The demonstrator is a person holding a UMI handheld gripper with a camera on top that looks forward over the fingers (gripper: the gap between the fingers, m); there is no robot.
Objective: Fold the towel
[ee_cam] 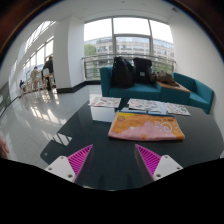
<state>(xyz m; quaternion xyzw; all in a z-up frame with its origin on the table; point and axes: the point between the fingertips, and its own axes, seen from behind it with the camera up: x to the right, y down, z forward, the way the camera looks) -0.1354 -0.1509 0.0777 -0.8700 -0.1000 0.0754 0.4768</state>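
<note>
An orange towel with a faint pattern lies flat and folded on the dark glass table, beyond my fingers and a little to their right. My gripper is open and empty, well short of the towel. Both magenta pads show, the left pad and the right pad, with bare table between them.
Several papers or magazines lie on the far side of the table. A teal sofa with dark bags stands behind it, under large windows. People stand far off at the left on the shiny floor.
</note>
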